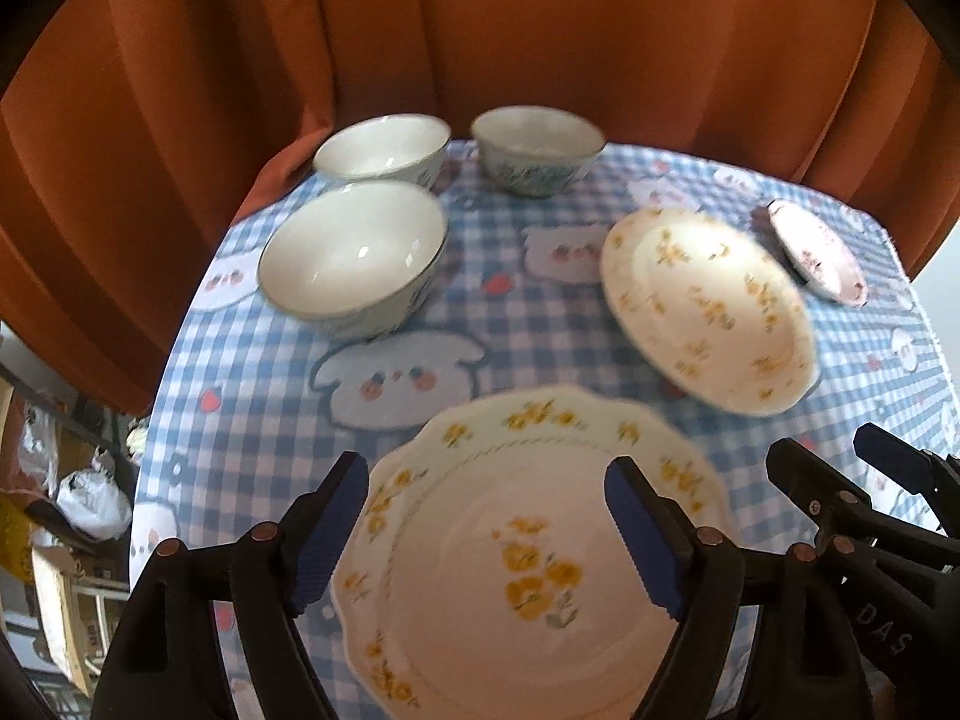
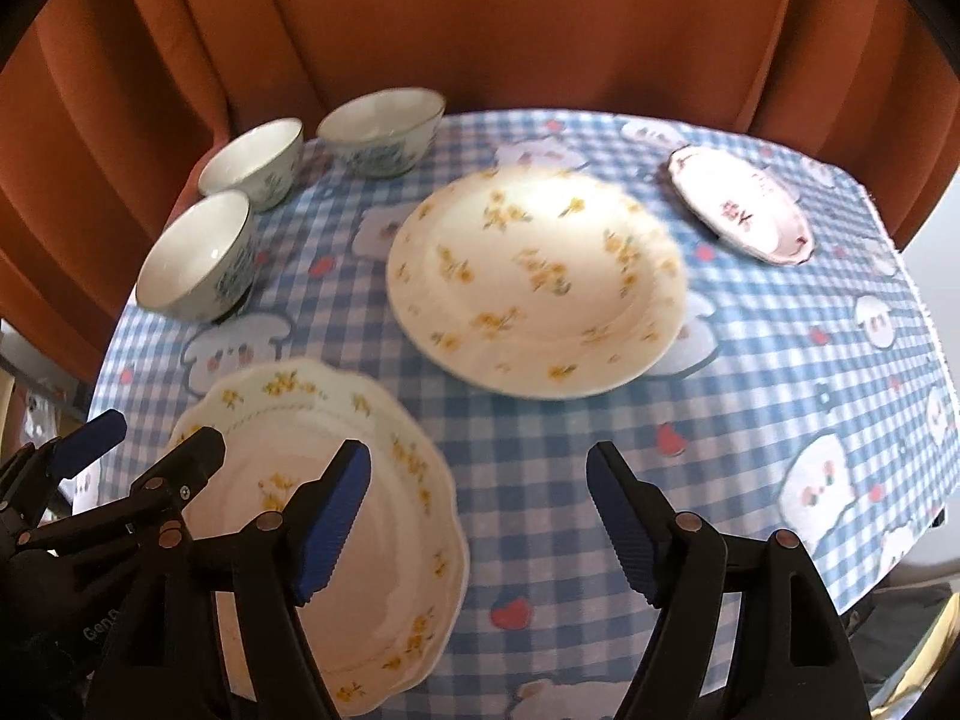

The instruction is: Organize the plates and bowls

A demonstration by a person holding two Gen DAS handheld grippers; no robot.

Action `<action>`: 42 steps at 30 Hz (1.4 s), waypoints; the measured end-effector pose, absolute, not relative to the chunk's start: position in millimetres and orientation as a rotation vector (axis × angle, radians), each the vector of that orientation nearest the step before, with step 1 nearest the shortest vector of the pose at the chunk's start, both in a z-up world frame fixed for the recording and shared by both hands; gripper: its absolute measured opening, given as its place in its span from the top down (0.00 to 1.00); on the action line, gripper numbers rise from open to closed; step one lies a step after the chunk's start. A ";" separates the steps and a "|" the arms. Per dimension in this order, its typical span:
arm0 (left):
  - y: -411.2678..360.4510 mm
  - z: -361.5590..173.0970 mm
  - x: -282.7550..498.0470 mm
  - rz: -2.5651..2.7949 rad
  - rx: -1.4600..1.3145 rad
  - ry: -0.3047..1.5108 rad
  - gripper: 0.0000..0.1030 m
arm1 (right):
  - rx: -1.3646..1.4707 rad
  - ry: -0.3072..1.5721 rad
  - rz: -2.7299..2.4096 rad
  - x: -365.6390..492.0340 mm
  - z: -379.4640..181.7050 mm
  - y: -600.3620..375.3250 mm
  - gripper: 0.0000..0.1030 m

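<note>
left gripper (image 1: 486, 534): jaws spread wide, holding nothing, positioned above the scalloped plate (image 1: 516, 552) with yellow flowers, which lies flat at the near edge of the desk (image 1: 540, 324). right gripper (image 2: 480, 522): jaws likewise spread wide and empty, over bare blue checked tablecloth (image 2: 750, 372) just right of the scalloped plate (image 2: 360, 540). each gripper shows in the other's view, side by side.

round plate (image 2: 534, 282) with small yellow sprigs: flat at the centre of the desk, apart from the scalloped plate. small pink-patterned plate (image 2: 741, 207): far right, apart from the round plate.

three bowls, upright, far left, close together: nearest bowl (image 1: 354, 261), rear left bowl (image 1: 384, 147), rear right bowl (image 1: 537, 147). no item is stacked on another.

orange curtain (image 1: 480, 30) hangs behind the desk
</note>
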State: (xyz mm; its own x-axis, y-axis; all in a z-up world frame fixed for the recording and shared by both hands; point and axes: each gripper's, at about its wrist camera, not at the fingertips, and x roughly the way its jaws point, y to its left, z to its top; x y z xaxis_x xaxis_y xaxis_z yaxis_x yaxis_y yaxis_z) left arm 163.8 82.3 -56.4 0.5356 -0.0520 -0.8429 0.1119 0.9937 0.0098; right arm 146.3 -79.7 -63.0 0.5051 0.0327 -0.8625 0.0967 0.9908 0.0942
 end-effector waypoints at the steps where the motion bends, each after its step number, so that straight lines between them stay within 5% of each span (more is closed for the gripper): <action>1: 80.3 -54.3 165.4 -0.101 0.064 0.993 0.16 | 0.138 1.030 -0.044 146.8 -58.9 -83.4 0.25; 28: -18.4 -54.0 257.9 -0.093 0.080 0.892 0.06 | 0.190 0.920 -0.098 244.4 -54.8 -190.0 0.23; 42: -41.6 -104.9 300.3 -0.060 0.095 0.954 0.07 | 0.215 1.008 -0.110 289.7 -113.5 -220.0 0.23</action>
State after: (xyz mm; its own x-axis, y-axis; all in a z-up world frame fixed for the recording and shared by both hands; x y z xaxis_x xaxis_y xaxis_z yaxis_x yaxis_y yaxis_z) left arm 300.3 -41.6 -104.9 0.5770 -0.0088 -0.8167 0.0930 0.9942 0.0549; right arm 289.7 -220.0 -113.5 0.5302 0.0081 -0.8478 0.1903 0.9733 0.1283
